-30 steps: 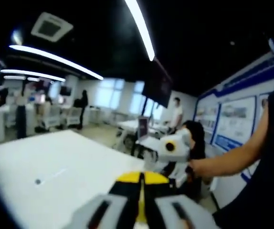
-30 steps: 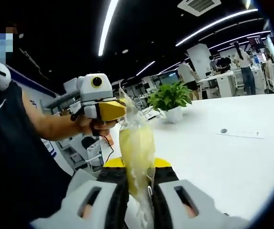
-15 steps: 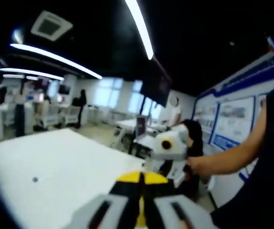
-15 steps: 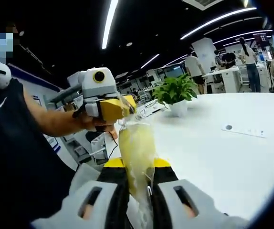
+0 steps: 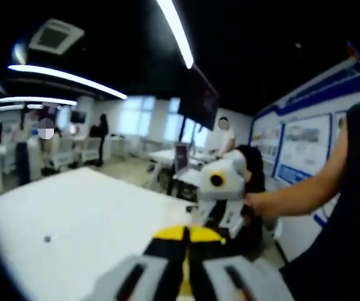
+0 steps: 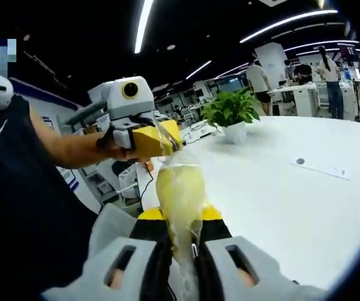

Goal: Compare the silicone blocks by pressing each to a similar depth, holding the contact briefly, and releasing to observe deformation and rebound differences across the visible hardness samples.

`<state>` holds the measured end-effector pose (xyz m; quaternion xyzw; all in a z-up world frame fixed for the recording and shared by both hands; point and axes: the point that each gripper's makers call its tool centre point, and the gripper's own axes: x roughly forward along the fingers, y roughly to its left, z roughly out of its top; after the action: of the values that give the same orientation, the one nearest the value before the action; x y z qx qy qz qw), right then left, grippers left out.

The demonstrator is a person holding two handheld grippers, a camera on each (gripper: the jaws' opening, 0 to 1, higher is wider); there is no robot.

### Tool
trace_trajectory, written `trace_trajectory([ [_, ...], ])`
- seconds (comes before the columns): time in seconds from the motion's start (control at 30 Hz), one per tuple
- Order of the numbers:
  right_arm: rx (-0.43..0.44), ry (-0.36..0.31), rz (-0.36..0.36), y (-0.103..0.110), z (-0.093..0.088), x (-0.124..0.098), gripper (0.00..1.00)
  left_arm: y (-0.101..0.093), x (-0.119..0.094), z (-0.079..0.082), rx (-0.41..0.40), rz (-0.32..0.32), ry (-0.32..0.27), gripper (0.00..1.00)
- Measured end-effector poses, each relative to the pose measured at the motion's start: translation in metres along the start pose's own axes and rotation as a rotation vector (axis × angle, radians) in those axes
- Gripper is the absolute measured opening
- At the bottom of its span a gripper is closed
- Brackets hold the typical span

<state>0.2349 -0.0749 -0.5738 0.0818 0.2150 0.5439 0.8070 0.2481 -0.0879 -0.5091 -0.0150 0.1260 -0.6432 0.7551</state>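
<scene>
Bag: your right gripper (image 6: 181, 251) pinches a yellowish plastic bag (image 6: 180, 194), soft and slippery.
Top: your left gripper (image 6: 170, 143) clamps its neck.
Hold: grip near the ends.

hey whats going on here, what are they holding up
A person holds a gripper in each hand above a white table. The right gripper is shut on a yellowish block in a clear bag, held up in the air. The left gripper pinches the bag's top end. No block is being pressed on the table at this moment.
</scene>
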Motion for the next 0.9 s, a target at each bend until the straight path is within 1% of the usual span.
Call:
trace_trajectory([
  [0.03,0.013,-0.005,0.003,0.001,0.001,0.000,0.06,0.000,0.000,0.001,0.018,0.011,-0.004,0.00],
  [0.1,-0.001,-0.024,-0.006,-0.001,0.003,-0.001,0.07,0.000,0.000,0.004,0.011,0.017,-0.002,0.00],
  [0.17,0.007,-0.039,-0.010,-0.002,0.005,-0.002,0.09,0.000,0.000,0.007,0.004,0.026,0.000,0.00],
  [0.23,-0.006,-0.052,-0.010,-0.003,0.007,-0.003,0.10,0.001,0.001,0.010,0.011,0.031,0.006,0.00],
  [0.33,0.001,-0.063,-0.010,-0.003,0.009,-0.002,0.10,0.002,0.001,0.012,0.001,0.035,0.012,0.00],
  [0.37,-0.016,-0.073,-0.023,-0.005,0.011,-0.002,0.11,0.002,0.000,0.012,-0.005,0.035,0.011,0.00],
  [0.47,0.001,-0.068,-0.005,-0.003,0.011,-0.002,0.11,0.003,0.000,0.012,-0.012,0.034,0.012,0.00],
  [0.6,-0.004,-0.081,-0.013,-0.005,0.012,-0.002,0.13,0.003,0.000,0.013,-0.024,0.041,0.004,0.00],
  [0.77,0.004,-0.075,-0.012,-0.003,0.010,0.000,0.15,0.001,-0.001,0.011,-0.021,0.045,0.016,0.00],
  [0.8,0.003,-0.075,-0.007,-0.002,0.010,0.000,0.15,0.001,-0.001,0.011,-0.032,0.044,0.019,0.00],
  [0.9,0.019,-0.079,0.008,-0.002,0.008,0.002,0.17,0.001,-0.001,0.010,-0.032,0.047,0.023,0.00],
])
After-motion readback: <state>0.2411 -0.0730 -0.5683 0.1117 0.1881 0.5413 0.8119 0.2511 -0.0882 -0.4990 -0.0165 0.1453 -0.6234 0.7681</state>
